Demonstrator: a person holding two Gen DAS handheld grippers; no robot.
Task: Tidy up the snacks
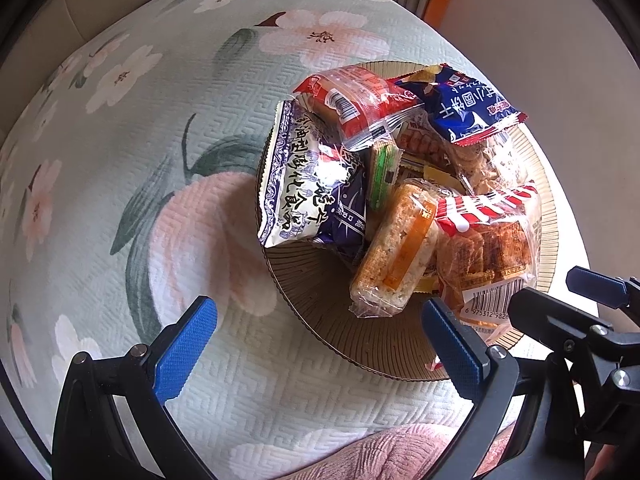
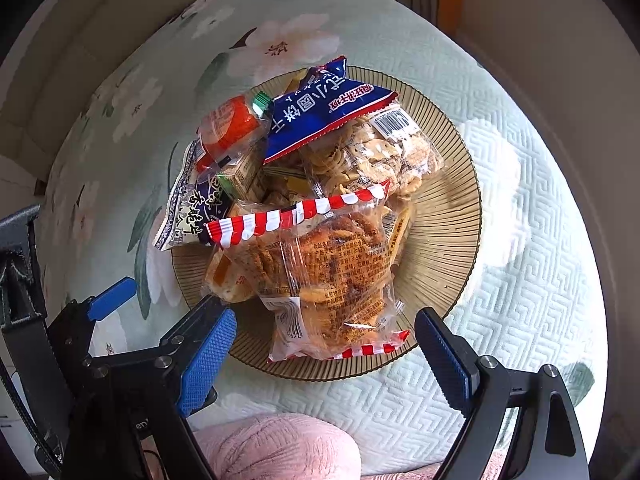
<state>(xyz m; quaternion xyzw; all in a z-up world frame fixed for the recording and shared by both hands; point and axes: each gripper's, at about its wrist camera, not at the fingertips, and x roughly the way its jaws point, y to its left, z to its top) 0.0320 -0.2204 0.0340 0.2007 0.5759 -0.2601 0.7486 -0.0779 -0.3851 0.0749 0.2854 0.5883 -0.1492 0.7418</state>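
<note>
While both claws are hanging wide and empty over the plate on the quilt, we are aiming the right claw squarely across the striped packet, avoiding its neighbours.

Pale green quilted cloth with pink flowers, brown ribbed plate, navy biscuit packet, red-and-white striped clear packet, blue-padded black tongs

Wrapped snack packs heaped on ribbed amber glass plate, blue packet on top, clear red-striped bag in front.
</note>
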